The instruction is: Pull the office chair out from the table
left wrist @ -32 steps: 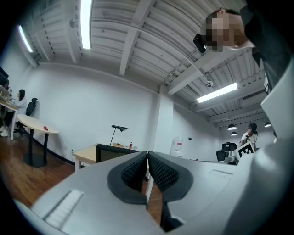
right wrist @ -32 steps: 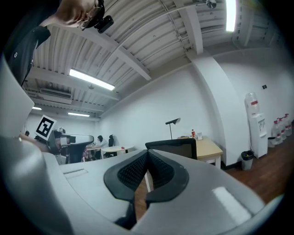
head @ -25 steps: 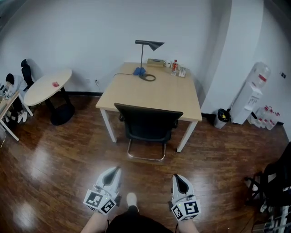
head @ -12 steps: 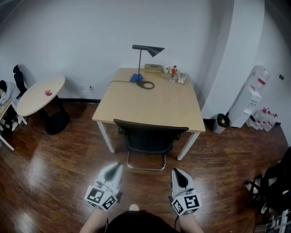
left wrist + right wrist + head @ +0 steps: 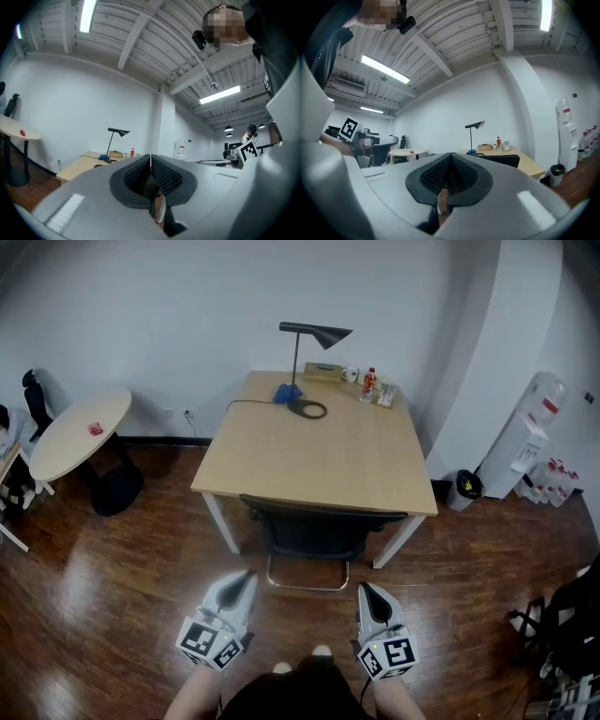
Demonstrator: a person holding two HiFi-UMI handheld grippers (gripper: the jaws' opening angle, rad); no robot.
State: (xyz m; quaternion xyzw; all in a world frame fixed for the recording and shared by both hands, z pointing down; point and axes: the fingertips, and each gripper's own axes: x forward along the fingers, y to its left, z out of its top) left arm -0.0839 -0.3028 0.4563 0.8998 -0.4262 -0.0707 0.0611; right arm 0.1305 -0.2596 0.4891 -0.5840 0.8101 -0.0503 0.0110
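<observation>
A black office chair (image 5: 317, 527) is tucked under the near edge of a light wooden table (image 5: 319, 446), its backrest toward me and its chrome sled base on the floor. My left gripper (image 5: 246, 577) and right gripper (image 5: 364, 589) hang side by side just short of the chair, both shut and empty, pointing at it. In the right gripper view the chair back (image 5: 502, 161) shows beside the table (image 5: 529, 165). Only the table (image 5: 82, 164) shows in the left gripper view, past the shut left gripper (image 5: 150, 156); the right gripper (image 5: 451, 154) is shut too.
On the table's far end stand a black desk lamp (image 5: 312, 338), a bottle (image 5: 369, 381) and small items. A round white table (image 5: 73, 423) stands at the left. At the right are a water dispenser (image 5: 525, 442) and a bin (image 5: 464, 487). Dark wooden floor lies around.
The table and chair have drawn closer and larger in the head view; both grippers, still shut, have come nearer the chair's back.
</observation>
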